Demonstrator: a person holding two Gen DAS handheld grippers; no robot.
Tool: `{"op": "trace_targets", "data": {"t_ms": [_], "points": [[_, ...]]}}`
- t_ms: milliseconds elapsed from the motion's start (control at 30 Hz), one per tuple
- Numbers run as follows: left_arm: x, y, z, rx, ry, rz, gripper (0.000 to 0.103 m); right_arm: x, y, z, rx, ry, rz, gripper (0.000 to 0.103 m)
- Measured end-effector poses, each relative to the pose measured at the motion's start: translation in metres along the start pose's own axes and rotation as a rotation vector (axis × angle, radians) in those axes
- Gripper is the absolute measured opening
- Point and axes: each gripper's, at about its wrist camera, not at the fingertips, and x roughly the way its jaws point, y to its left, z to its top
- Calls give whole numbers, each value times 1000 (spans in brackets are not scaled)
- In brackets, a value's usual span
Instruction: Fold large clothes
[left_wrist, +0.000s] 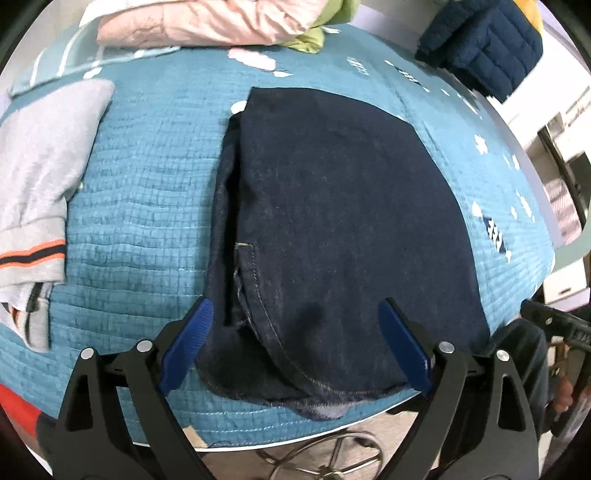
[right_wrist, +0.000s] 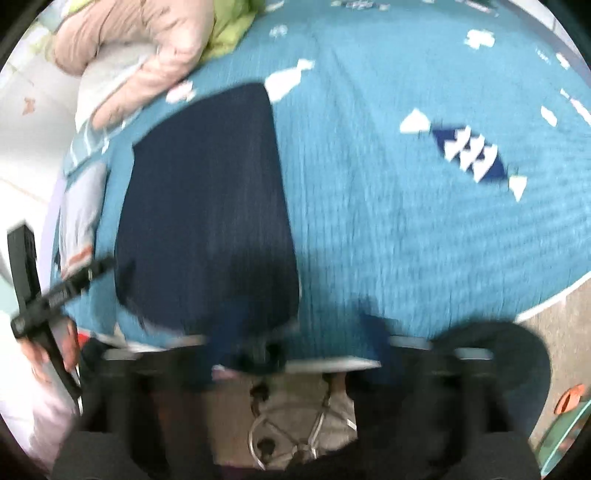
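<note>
Both claws hang spread wide at the near edge of the table, gripping nothing; the left claw (left_wrist: 295, 343) straddles the near end of the folded dark jeans (left_wrist: 332, 221) with its blue pads apart on either side of the cloth and not pressing it; the right claw (right_wrist: 299, 332), blurred in its own view, stands released, its left pad over the near right corner of the jeans and its right pad over bare teal quilt (right_wrist: 406, 221); the jeans lie as a compact rectangle, long side running from the near edge toward the far edge, their near hem reaching the table's rim; to their right the quilt is open cloth out to the right edge; to their left a strip of bare quilt separates them from a grey garment (left_wrist: 40, 177) at the left edge; a pink garment (left_wrist: 207, 26) and a green one (left_wrist: 317, 33) sit along the far edge, and a navy quilted jacket (left_wrist: 487, 48) at the far right corner.
</note>
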Motion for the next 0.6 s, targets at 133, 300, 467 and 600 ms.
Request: {"op": "trace_targets", "data": {"t_ms": [133, 300, 467, 600], "points": [[23, 28, 10, -134, 100, -131, 93, 33, 7, 36, -34, 20, 6, 84], [40, 66, 17, -337, 131, -270, 94, 76, 5, 62, -32, 99, 10, 84], [47, 78, 29, -346, 165, -334, 95, 91, 4, 72, -17, 126, 76, 87], [41, 83, 37, -357, 154, -316, 95, 98, 0, 77, 16, 148, 125, 87]]}}
